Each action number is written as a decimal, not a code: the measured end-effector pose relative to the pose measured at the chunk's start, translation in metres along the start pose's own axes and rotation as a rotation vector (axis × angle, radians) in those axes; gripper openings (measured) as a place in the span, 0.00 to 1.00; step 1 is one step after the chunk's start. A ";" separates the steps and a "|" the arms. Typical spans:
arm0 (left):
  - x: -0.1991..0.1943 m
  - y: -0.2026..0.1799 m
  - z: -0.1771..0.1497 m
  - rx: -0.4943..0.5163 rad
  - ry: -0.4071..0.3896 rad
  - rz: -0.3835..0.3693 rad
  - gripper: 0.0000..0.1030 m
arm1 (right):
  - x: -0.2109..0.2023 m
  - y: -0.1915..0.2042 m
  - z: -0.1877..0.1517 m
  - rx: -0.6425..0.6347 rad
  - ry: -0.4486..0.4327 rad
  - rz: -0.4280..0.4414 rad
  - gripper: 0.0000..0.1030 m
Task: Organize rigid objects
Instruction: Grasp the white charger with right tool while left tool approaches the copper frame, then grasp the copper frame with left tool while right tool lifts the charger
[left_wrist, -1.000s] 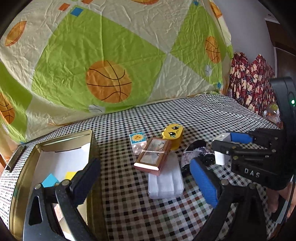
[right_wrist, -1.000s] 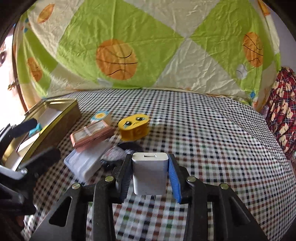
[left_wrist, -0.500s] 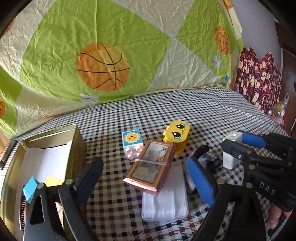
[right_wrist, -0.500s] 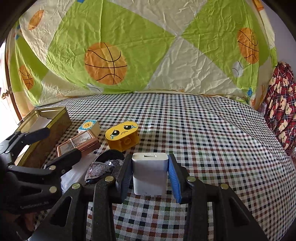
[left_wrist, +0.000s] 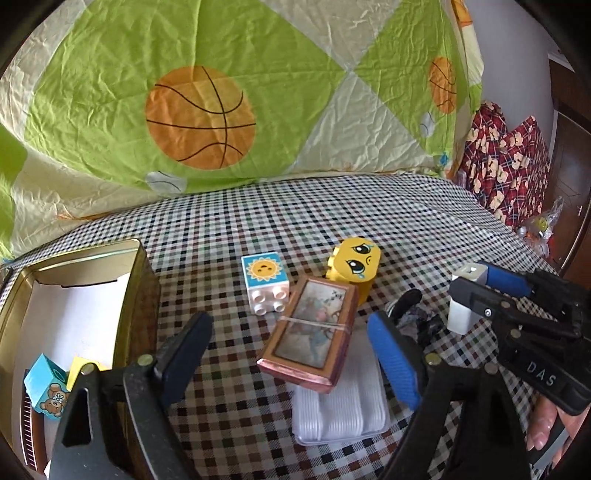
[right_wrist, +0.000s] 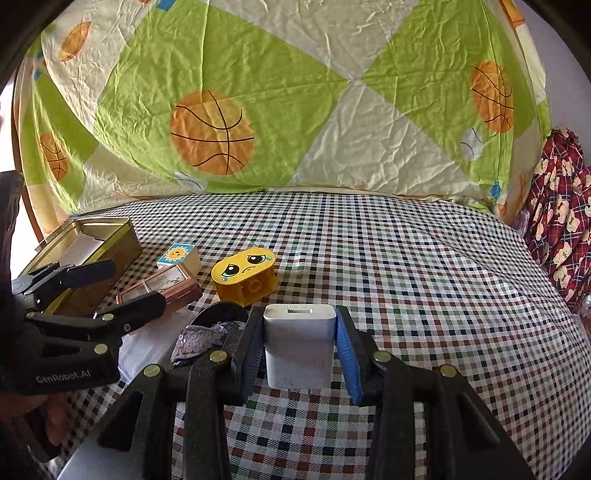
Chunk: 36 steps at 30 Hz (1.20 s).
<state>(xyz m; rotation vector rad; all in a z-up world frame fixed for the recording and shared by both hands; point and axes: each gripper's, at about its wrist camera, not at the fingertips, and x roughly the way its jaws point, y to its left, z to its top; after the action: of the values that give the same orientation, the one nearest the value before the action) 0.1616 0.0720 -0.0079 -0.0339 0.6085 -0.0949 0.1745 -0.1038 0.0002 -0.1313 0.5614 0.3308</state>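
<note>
My left gripper hovers over a pink picture box bound with a rubber band. Its jaws are closing, and the box lies between the pads without being touched. The box rests tilted on a clear white plastic case. Behind them stand a sun-face block and a yellow sad-face block. My right gripper is shut on a white charger, held above the cloth to the right. An open gold tin at the left holds a blue bear block.
A dark sequinned pouch lies between the two grippers. A checked cloth covers the surface, bare on its right half. A basketball-print quilt rises behind, and red patterned fabric lies at the far right.
My left gripper has moved forward and down toward the picture box, and its jaws have narrowed around it. The right gripper has kept still with the charger.
</note>
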 end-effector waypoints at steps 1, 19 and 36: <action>0.002 -0.001 0.000 0.003 0.009 -0.004 0.85 | 0.000 0.000 0.000 -0.001 0.001 -0.001 0.39; -0.002 -0.016 -0.001 0.085 -0.007 -0.010 0.45 | -0.004 0.001 -0.002 0.001 -0.032 -0.011 0.39; -0.032 -0.018 -0.005 0.094 -0.172 0.085 0.45 | -0.013 -0.002 -0.008 -0.001 -0.105 0.022 0.39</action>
<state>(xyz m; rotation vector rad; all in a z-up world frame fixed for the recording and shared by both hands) 0.1312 0.0568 0.0078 0.0741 0.4328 -0.0378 0.1607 -0.1108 0.0012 -0.1082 0.4593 0.3570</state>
